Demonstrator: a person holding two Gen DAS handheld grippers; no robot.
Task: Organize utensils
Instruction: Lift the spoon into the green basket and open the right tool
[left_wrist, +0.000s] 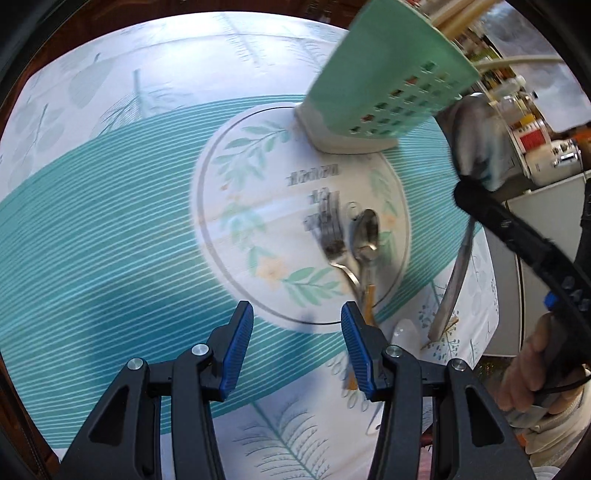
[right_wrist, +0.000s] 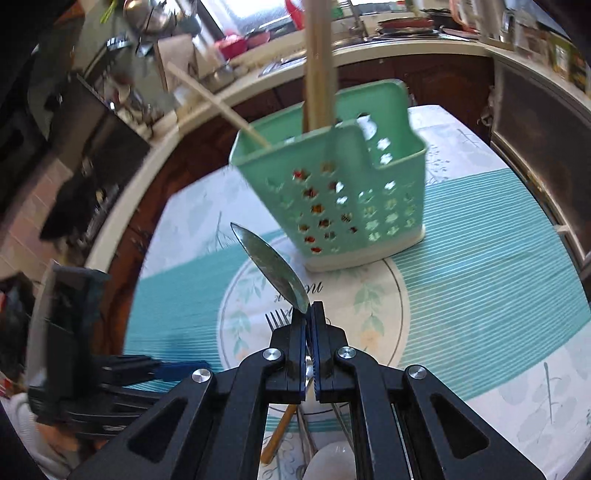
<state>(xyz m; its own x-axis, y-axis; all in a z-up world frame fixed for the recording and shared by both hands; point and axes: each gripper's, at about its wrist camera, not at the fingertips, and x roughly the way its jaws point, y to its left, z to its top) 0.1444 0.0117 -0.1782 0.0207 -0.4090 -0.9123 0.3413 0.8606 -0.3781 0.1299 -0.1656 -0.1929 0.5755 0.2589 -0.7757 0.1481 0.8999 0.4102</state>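
Observation:
A mint green perforated utensil caddy (right_wrist: 340, 192) stands on the far side of the round placemat (right_wrist: 369, 302), with wooden sticks (right_wrist: 319, 62) standing in it. It also shows in the left wrist view (left_wrist: 391, 77). My right gripper (right_wrist: 308, 314) is shut on a metal knife (right_wrist: 271, 267) and holds it above the mat, blade up towards the caddy. The knife (left_wrist: 452, 284) hangs from that gripper in the left wrist view. My left gripper (left_wrist: 297, 321) is open and empty, just short of a fork (left_wrist: 334, 243) and a spoon (left_wrist: 365, 232) lying on the mat.
The table wears a teal striped cloth (left_wrist: 110, 221) with leaf prints. A wooden handle (right_wrist: 279, 432) and a white object (right_wrist: 332, 461) lie at the near edge under the right gripper. A cluttered kitchen counter (right_wrist: 369, 33) runs behind the table.

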